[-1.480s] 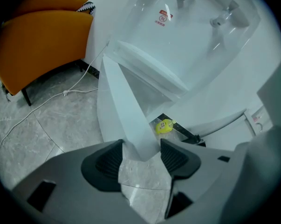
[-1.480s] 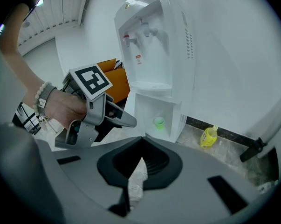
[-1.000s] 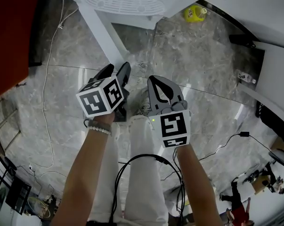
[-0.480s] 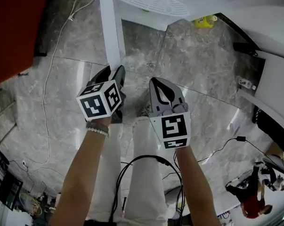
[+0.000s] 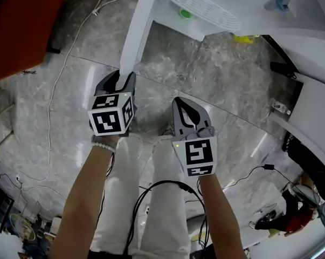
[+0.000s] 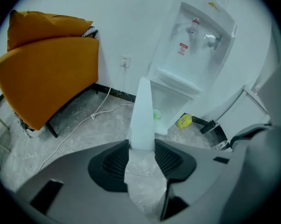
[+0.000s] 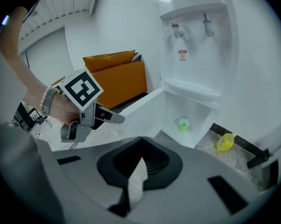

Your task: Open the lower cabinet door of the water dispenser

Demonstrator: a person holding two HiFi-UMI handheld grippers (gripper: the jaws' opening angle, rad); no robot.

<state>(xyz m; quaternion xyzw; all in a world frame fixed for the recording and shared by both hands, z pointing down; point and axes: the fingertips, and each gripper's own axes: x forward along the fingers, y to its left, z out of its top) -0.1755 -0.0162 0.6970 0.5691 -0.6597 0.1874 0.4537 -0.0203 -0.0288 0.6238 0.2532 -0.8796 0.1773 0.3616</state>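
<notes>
Left gripper (image 6: pixel 142 149): jaws have just been closing, pads now on both faces of lower cabinet door (image 6: pixel 143 111) at its free edge (door swung open, straight ahead). Right gripper (image 7: pixel 142 160): jaws together, empty, beside the left, well short of water dispenser (image 7: pixel 196 45).

Floor (image 5: pixel 232 74) looks like polished grey marble tile, pretty glossy with glare streaks. In the left gripper view the water dispenser (image 6: pixel 196 45) at 1 o'clock is smooth white plastic with a soft sheen, and its door (image 6: pixel 142 111) has the same finish. Sofa (image 6: pixel 47 73) at 9 o'clock is matt orange cloth, I think. Trousers (image 5: pixel 165 161) are plain white cloth, and the bracelet (image 5: pixel 104 143) is shiny pale beads.
</notes>
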